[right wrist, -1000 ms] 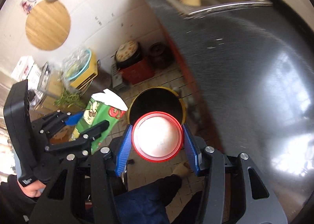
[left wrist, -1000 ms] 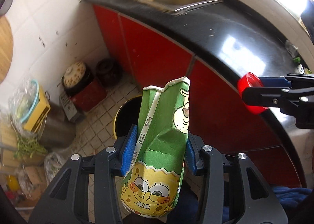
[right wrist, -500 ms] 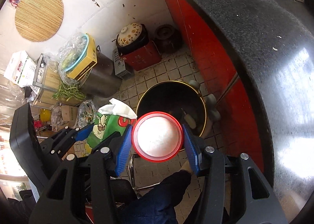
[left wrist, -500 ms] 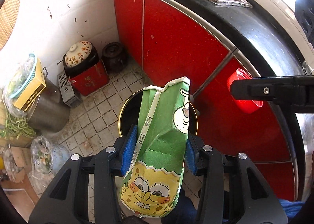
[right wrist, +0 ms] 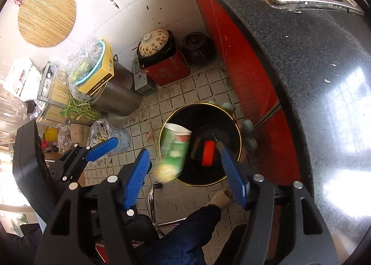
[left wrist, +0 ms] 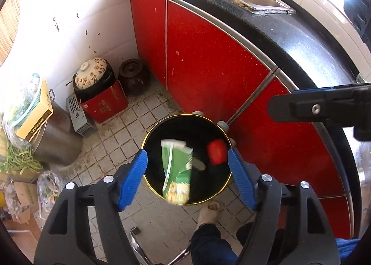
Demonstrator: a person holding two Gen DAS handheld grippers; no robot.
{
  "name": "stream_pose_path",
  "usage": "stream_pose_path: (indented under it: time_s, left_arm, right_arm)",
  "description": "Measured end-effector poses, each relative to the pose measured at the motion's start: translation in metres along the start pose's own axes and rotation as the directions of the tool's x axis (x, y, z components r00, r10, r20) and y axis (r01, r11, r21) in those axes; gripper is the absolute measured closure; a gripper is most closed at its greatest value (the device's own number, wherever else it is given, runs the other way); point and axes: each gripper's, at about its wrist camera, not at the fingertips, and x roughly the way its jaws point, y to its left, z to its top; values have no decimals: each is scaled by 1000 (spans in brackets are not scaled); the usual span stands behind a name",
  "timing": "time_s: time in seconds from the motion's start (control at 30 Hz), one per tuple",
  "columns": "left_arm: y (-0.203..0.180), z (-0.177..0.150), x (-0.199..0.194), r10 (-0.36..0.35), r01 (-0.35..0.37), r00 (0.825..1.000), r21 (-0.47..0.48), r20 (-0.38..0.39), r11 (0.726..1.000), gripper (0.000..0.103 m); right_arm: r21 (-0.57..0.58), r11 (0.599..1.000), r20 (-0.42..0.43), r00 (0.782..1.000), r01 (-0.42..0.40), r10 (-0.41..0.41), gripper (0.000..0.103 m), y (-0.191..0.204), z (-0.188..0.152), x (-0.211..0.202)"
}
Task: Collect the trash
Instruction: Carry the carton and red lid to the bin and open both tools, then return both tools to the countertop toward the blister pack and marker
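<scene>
Left gripper [left wrist: 187,180] spread wide, blue pads holding nothing. Green cartoon-print carton [left wrist: 177,171] sits between and beyond the pads, motion-blurred, free of both, over the black mouth of the gold-rimmed trash bin [left wrist: 148,132]. Its yellow end overlaps the near rim. Red cup [left wrist: 216,150] is also blurred inside the bin's outline, just off the right pad's tip, no contact.

Right gripper [right wrist: 184,174] also wide open and empty. From its camera the carton [right wrist: 174,152] lies just past the left pad [right wrist: 136,178], crossing the bin's [right wrist: 231,114] left rim; the cup [right wrist: 208,153] is close to the right pad's tip, deeper in the opening. Can't tell if either has landed.

Further out: tiled floor [left wrist: 129,121], red cabinet doors [left wrist: 208,63] right of the bin, floral-lidded pot [left wrist: 91,75] on a red box far left.
</scene>
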Motion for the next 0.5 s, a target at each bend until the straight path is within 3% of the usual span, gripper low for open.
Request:
stream_pose_path:
  time_s: [0.07,0.13,0.3,0.43,0.5]
  left_arm:
    - [-3,1,-4,5,-5,1000,13,4,1000,28]
    - [-9,2,-12,11,-12,1000,37,15,999,17]
    - [-42,8,-37,7,-11,999,120,38,993,10]
    - [-90,15,-58,-35,18,997,242,67,970,7]
    - [-124,19,-66,-85,59,994,314,69,948,7]
  right_arm:
    - [6,1000,13,1000,-2,2,34,-4,-4,-10]
    - [15,1000,36,999,-3,2,27,-10,-10,-23]
    - [75,997,129,991,18,-28,18,-42,-38,-79]
    - [194,978,233,965,75,-120,14,-90,-76,-141]
    - [279,952,279,938,126,-206,14,-121,-104,-177]
